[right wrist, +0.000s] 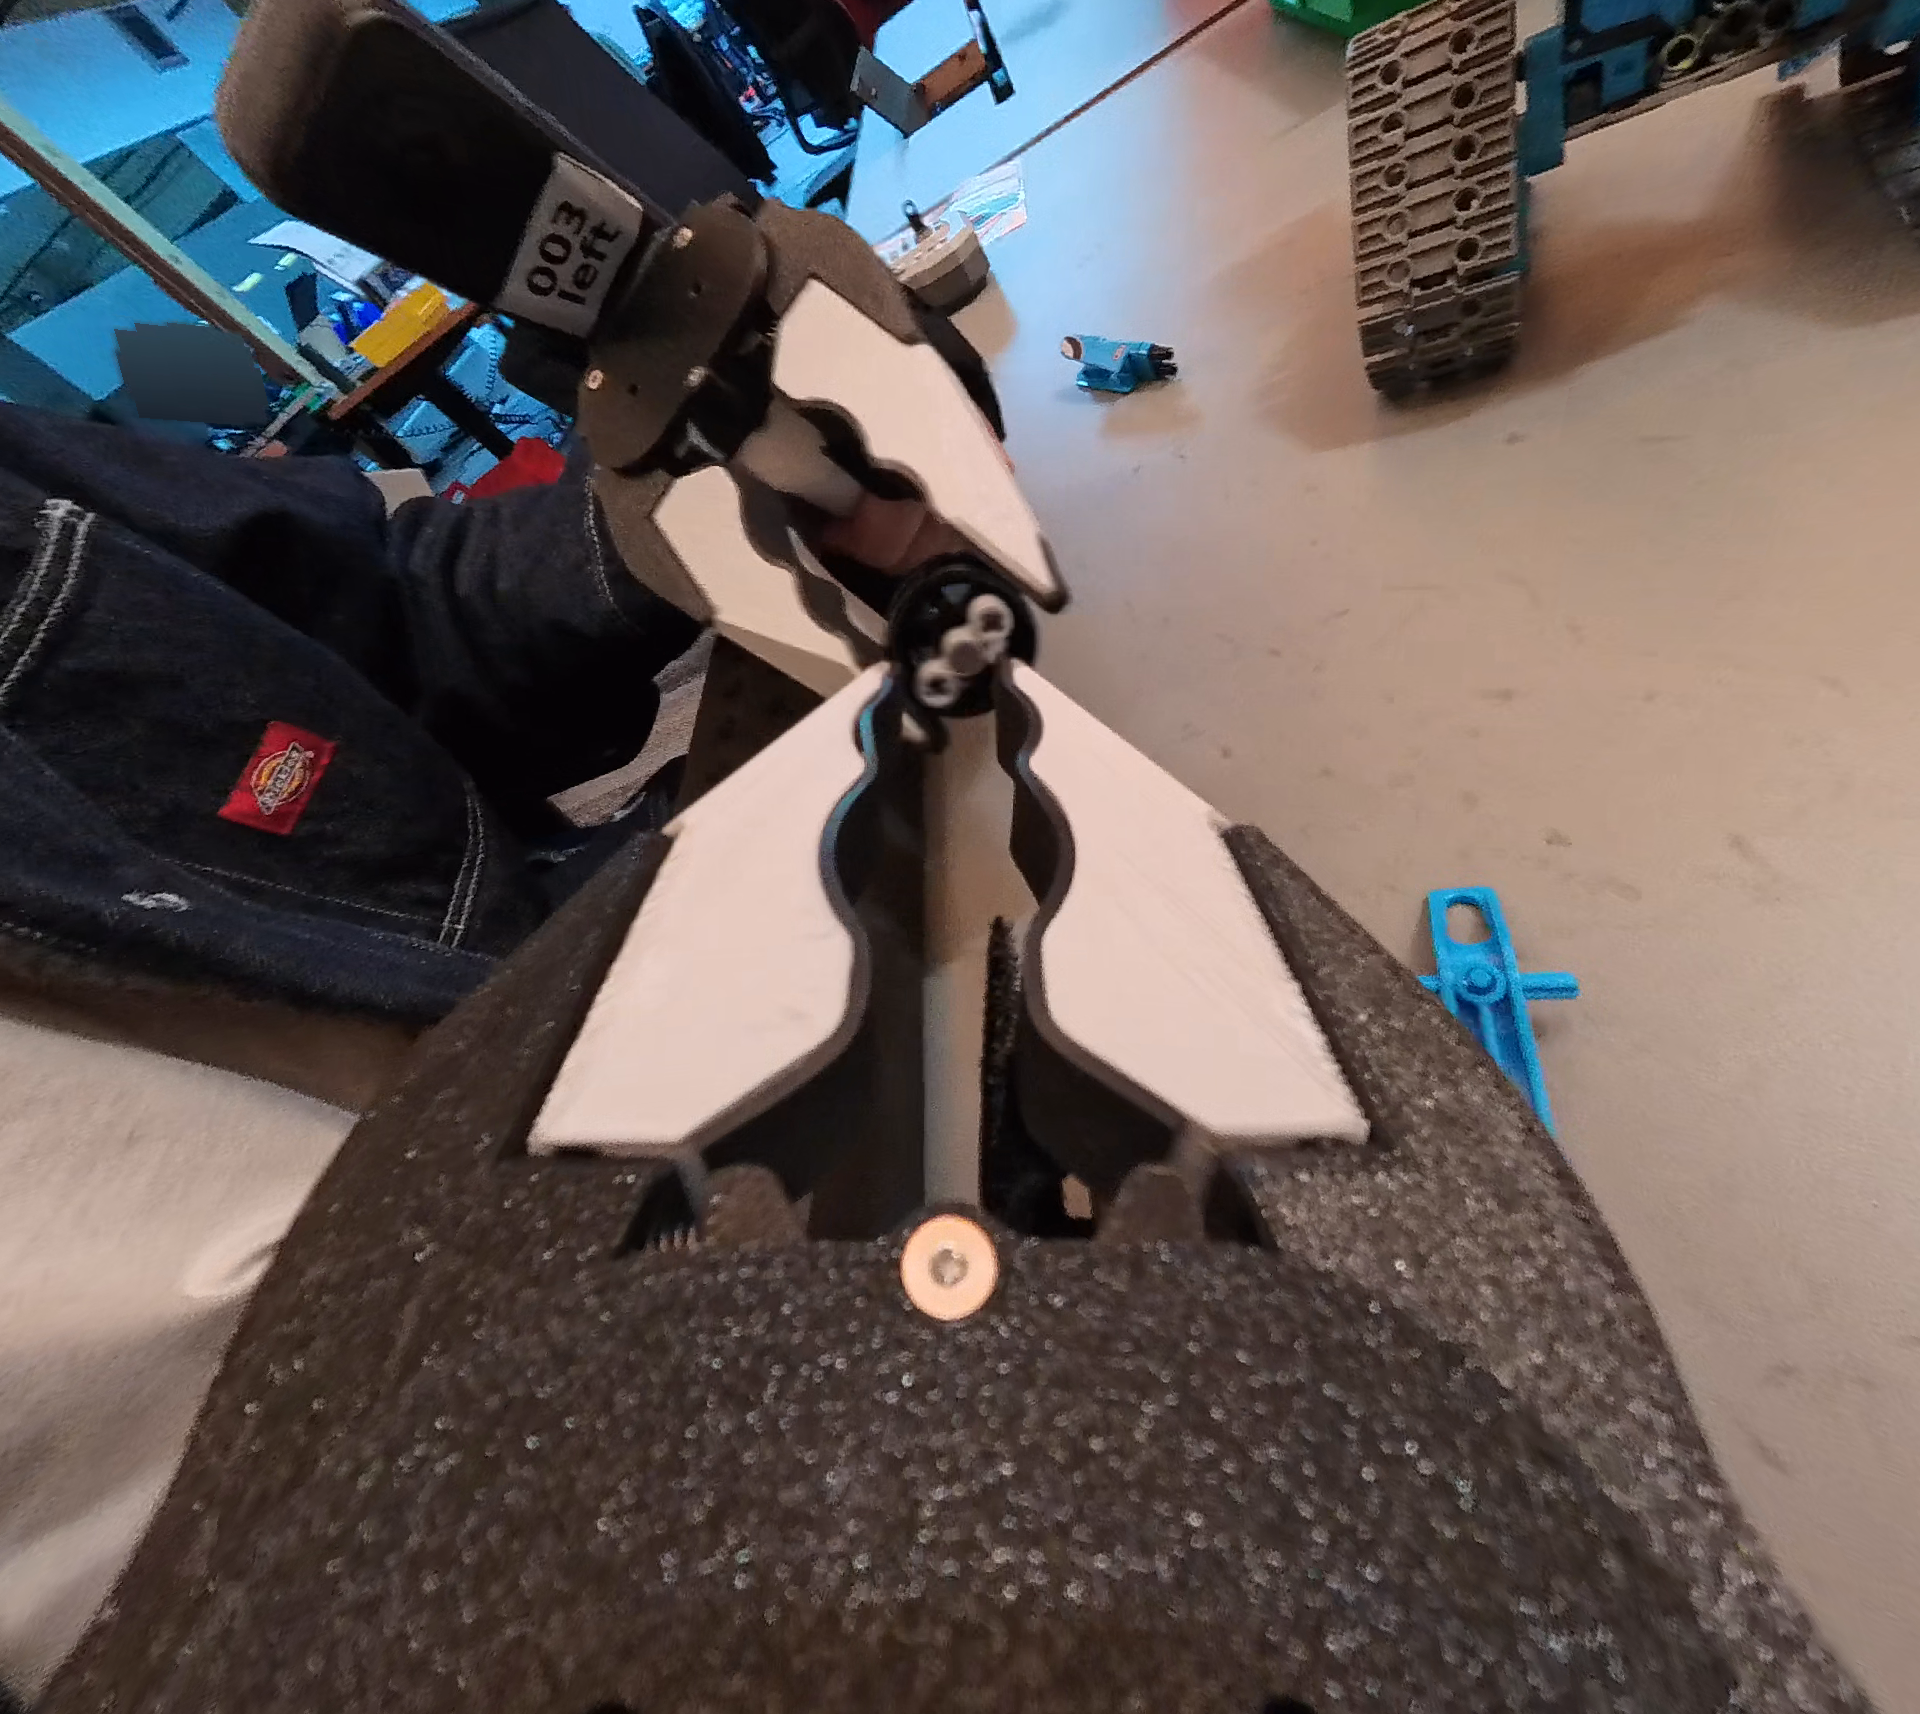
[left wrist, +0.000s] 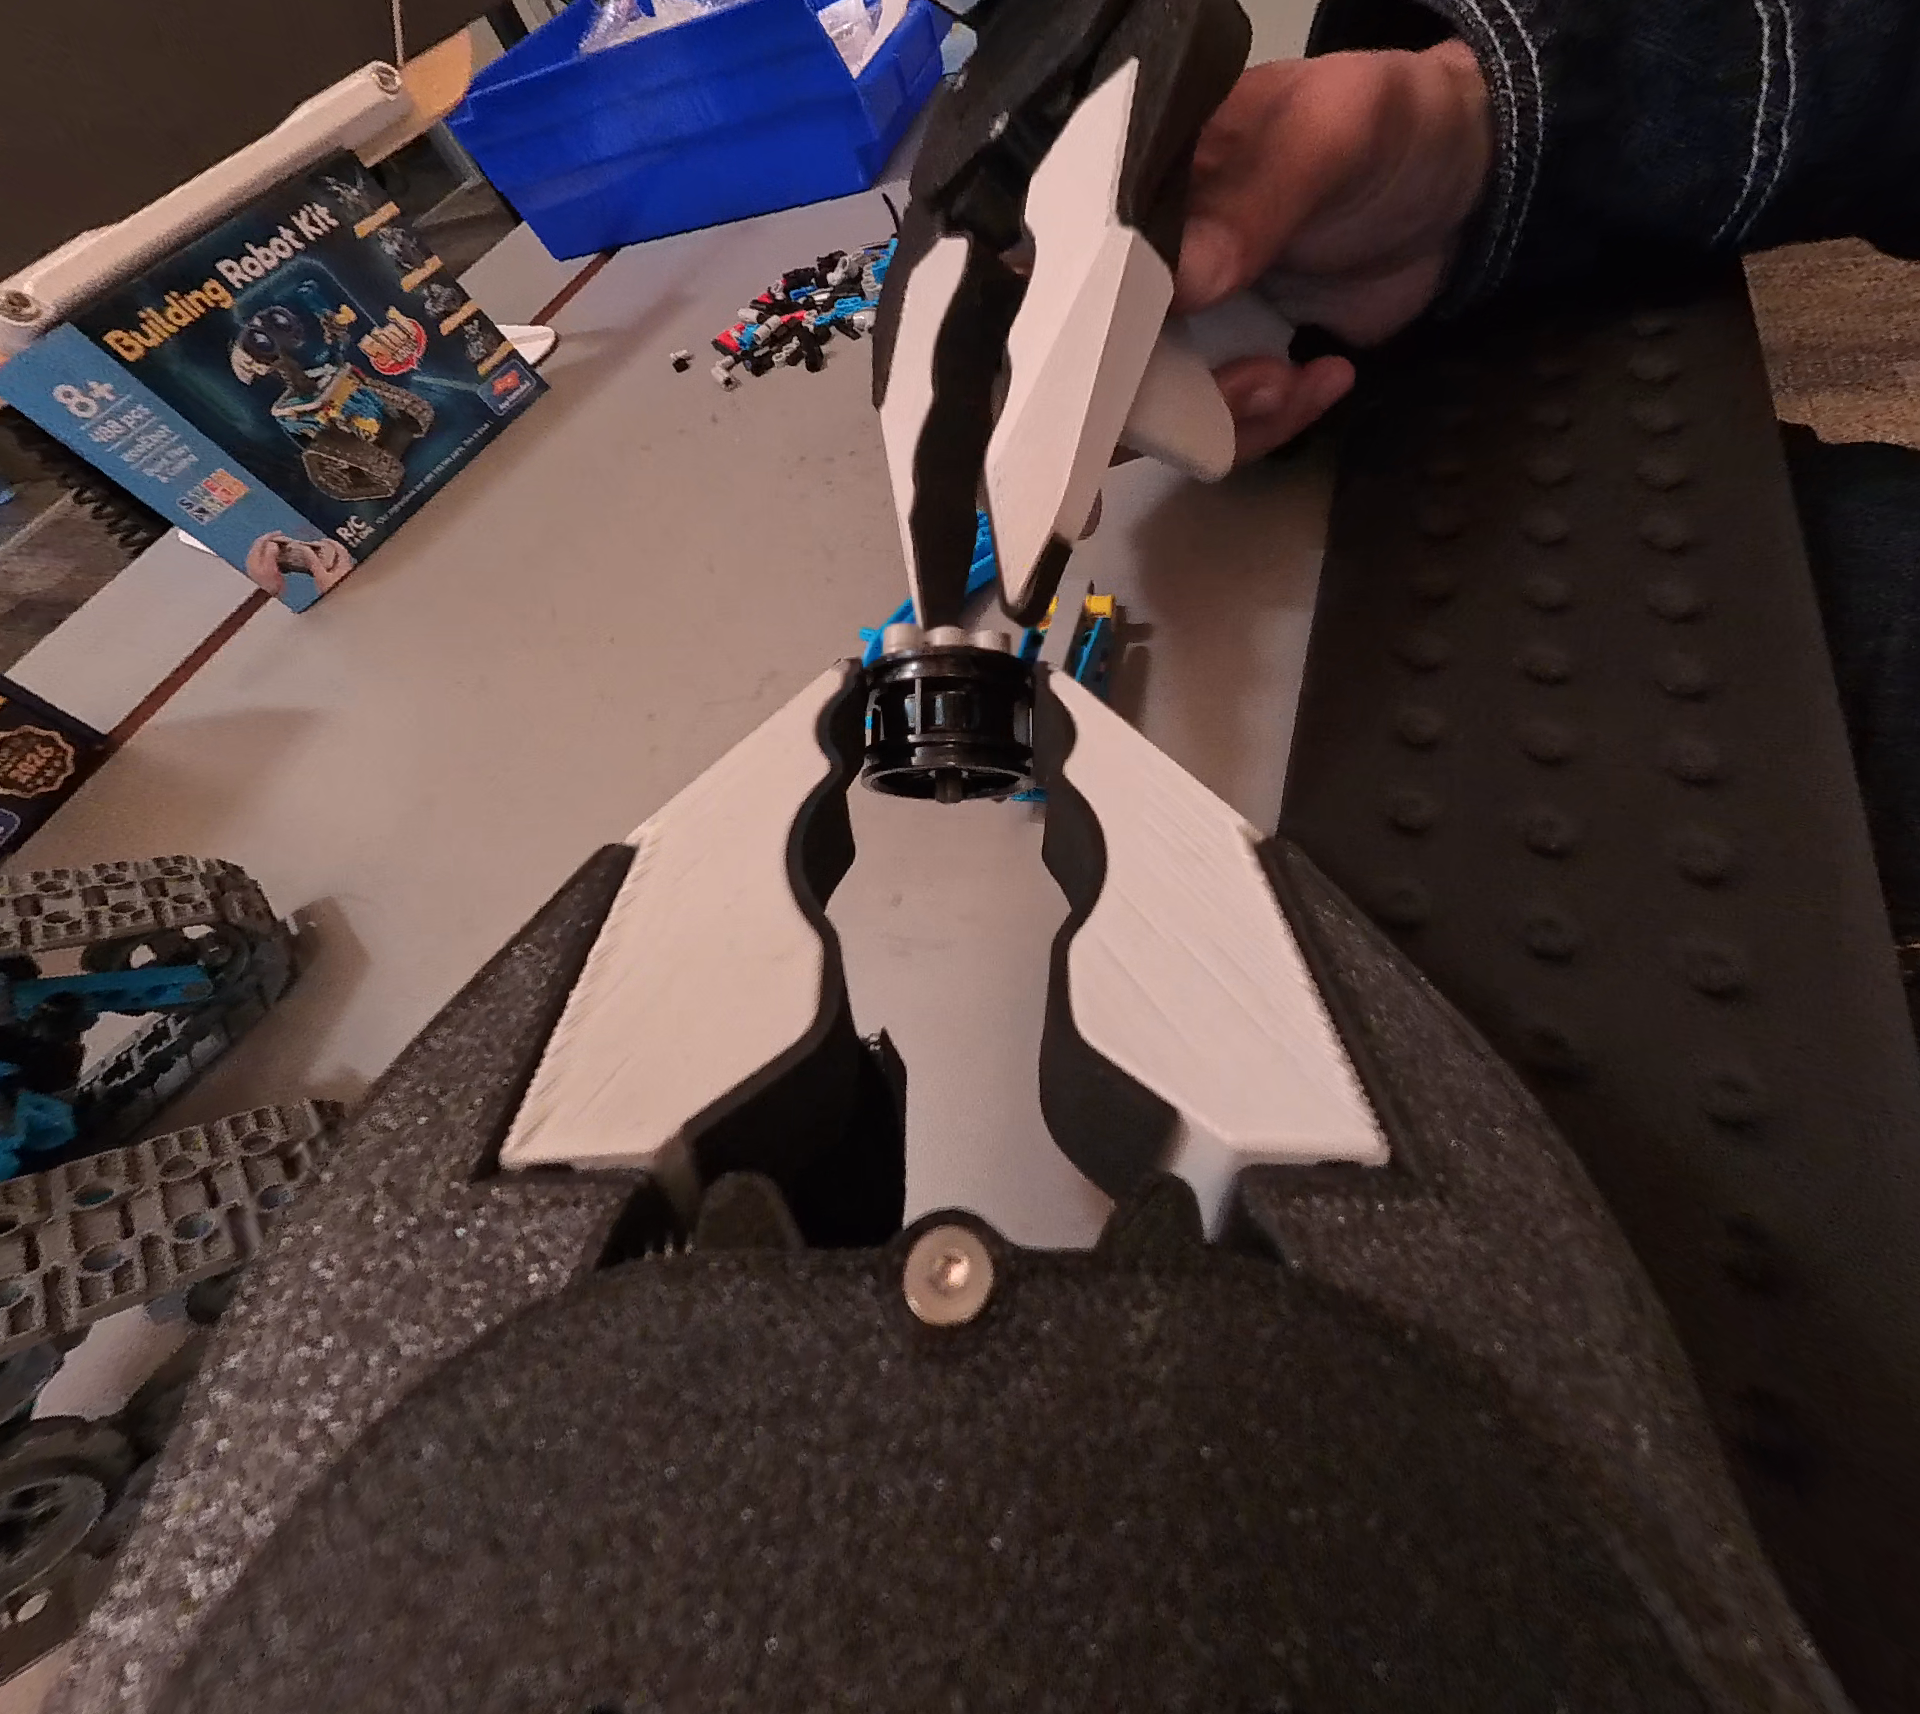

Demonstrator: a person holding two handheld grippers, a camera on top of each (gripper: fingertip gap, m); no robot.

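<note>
Left gripper (left wrist: 948, 719) is clamping a black wheel hub (left wrist: 948, 734) between its fingertips above the grey table (left wrist: 520, 708). Right gripper (left wrist: 982, 594) is pinching the small grey connector (right wrist: 961, 651) at the hub's face, fingers nearly closed.

My left gripper (left wrist: 945, 729), right gripper (right wrist: 951, 677): white fingers, wavy black pads, speckled black housing, silver screw; dark denim sleeve (left wrist: 1662, 54), white stitching.

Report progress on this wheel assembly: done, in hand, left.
Done: a tracked vehicle stands partly built on the table.
In hand: left gripper clamps a black wheel hub; right gripper meets its grey pins from above.
Left: loose parts pile and a blue beam lie unused.
</note>
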